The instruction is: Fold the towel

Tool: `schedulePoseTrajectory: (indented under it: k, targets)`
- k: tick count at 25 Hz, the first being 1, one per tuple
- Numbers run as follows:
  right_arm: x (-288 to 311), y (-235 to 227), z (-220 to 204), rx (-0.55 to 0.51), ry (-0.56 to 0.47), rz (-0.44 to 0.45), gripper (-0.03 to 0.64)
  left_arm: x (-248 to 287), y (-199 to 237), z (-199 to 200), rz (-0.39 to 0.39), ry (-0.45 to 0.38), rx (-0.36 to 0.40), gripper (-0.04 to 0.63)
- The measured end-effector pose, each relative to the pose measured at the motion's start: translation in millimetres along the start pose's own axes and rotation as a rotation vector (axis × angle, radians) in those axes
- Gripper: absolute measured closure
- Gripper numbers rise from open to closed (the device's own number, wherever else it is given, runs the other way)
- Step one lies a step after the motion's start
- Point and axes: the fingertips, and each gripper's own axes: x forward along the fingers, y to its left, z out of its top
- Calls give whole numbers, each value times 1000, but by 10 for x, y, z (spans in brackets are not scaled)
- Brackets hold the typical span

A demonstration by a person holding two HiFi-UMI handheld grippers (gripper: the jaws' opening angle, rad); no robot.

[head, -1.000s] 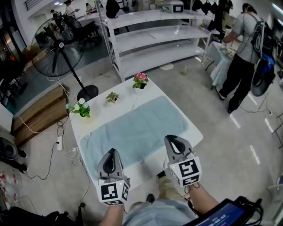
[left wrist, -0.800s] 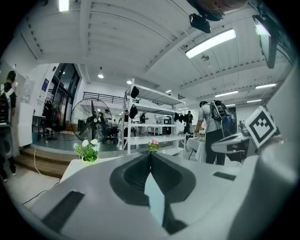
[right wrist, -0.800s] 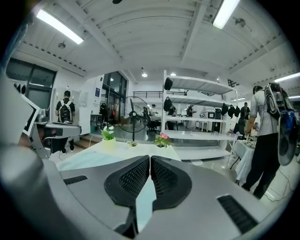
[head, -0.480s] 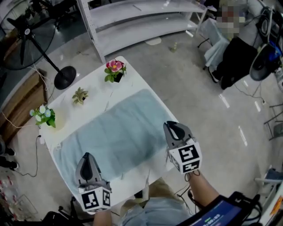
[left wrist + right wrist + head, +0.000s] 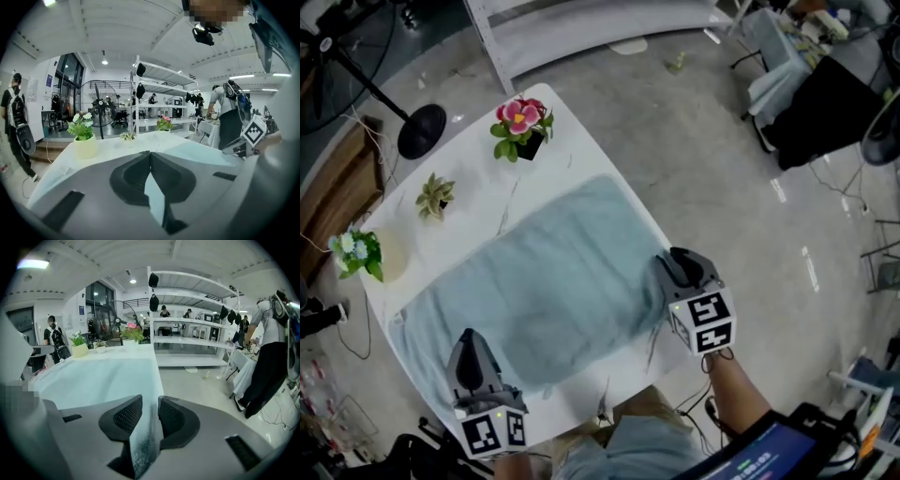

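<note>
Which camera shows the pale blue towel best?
The head view: the whole pale blue cloth towel lies spread on the white table. The left gripper view catches only a strip beyond its jaws; the right gripper view shows it foreshortened.

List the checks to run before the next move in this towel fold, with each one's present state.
1. Towel lies flat on the table: ok.
2. Potted plants stand clear of the towel: ok, they line the far edge.
3. Left gripper open for its corner: not ok, jaws shut with nothing between them.
4. Right gripper open: ok, jaws have just been opening; towel fabric shows in the gap.
5. A corner gripped: not ok, no pads press on the towel.
</note>
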Motion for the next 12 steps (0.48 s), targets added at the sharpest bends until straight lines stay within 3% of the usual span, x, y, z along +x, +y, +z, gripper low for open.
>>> schedulePoseTrajectory:
  k: [6,7,8,12]
  targets:
    - [138,12,-53,1,106,24,489,186,-29,-154,10,31,-14,588]
    - [148,-8,-70,34,119,29,545,188,-30,-168,11,34,-16,589]
    - [147,-23,-75,65,123,32,575,180,-26,-175,12,36,-18,588]
    - [20,21,114,122,61,31,581,88,35,-136,17,20,-39,588]
